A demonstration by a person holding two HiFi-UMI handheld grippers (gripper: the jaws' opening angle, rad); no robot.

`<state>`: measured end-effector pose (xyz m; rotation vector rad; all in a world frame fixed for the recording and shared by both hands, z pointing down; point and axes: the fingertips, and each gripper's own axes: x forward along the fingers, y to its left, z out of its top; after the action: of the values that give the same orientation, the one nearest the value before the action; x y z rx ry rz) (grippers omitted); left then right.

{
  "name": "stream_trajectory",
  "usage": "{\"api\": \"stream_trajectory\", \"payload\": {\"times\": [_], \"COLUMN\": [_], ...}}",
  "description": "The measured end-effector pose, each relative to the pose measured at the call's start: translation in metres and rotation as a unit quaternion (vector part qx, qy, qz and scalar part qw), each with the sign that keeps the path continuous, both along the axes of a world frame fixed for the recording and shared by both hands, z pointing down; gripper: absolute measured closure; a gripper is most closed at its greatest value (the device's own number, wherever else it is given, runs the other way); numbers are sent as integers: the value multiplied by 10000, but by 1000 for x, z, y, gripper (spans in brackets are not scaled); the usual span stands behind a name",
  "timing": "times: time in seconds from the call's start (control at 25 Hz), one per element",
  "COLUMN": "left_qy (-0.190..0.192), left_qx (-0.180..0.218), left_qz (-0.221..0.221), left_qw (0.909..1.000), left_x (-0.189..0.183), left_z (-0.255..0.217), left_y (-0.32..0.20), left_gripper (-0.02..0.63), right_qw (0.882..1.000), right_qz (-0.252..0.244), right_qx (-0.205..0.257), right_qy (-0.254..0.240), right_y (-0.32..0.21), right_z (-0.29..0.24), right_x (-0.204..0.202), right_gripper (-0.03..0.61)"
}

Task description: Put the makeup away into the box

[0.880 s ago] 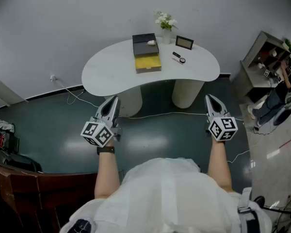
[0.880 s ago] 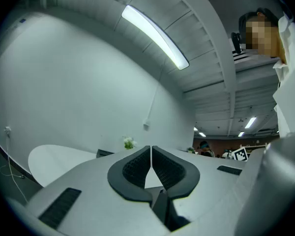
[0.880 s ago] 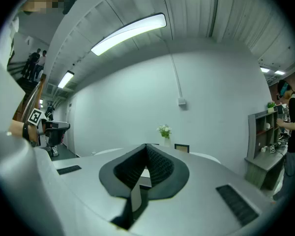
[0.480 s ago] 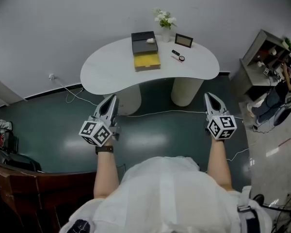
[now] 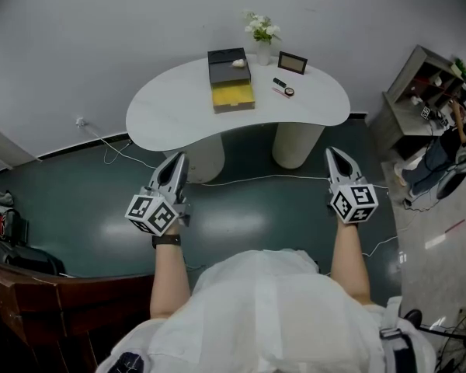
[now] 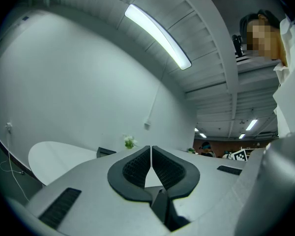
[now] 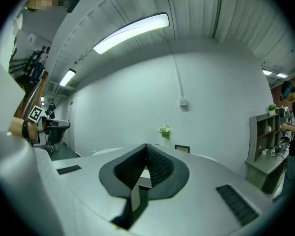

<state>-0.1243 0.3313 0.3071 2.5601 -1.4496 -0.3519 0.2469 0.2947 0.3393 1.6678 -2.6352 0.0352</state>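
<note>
Approaching the desk is the step in hand, by my judgement: none of the makeup is in the box, and both grippers hang over the dark green floor, well apart from the desk. The smooth white kidney-shaped desk [image 5: 163, 115] carries everything. At the middle of its back edge sits the open rectangular box [image 5: 233, 96], a dark half behind a matte mustard-yellow half. The grey left gripper [image 5: 180, 158] and the grey right gripper [image 5: 333, 153] each have their ribbed black pads pressed together with nothing between them. The makeup lies right of the box, near the back edge: a slim dark tube [image 5: 279, 82] and, just beside it, a small round compact [image 5: 289, 92]. The next move calls for stepping closer, parting one pair of jaws and pinching one of these small, probably slick pieces.
</note>
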Motion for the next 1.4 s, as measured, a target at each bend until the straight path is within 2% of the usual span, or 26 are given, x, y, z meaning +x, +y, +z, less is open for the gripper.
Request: {"api": "stream_trajectory", "payload": {"times": [0.16,0.8,1.0,1.4], "left_qy": [9,70,71,22], "left_qx": [-35,-79,-87,-144], "left_qz": [12,47,144,87], "left_qw": [10000,9999,9998,9999], "left_x": [2,1,12,28], "left_z": [2,5,9,12], "left_y": [-4,-12,-17,-70], "left_gripper": [591,591,591,591], "right_qw": [9998,9994,9989,9986], "right_qz": [-144,-268,-349,-378], "right_qx": [102,45,13,-67], "right_qy": [-68,226,318,362], "right_y": [-1,-15,-19,-80], "right_z": [-2,0,2,10], "right_x": [-5,-21,-25,-16], "right_gripper": [569,569,569,569]}}
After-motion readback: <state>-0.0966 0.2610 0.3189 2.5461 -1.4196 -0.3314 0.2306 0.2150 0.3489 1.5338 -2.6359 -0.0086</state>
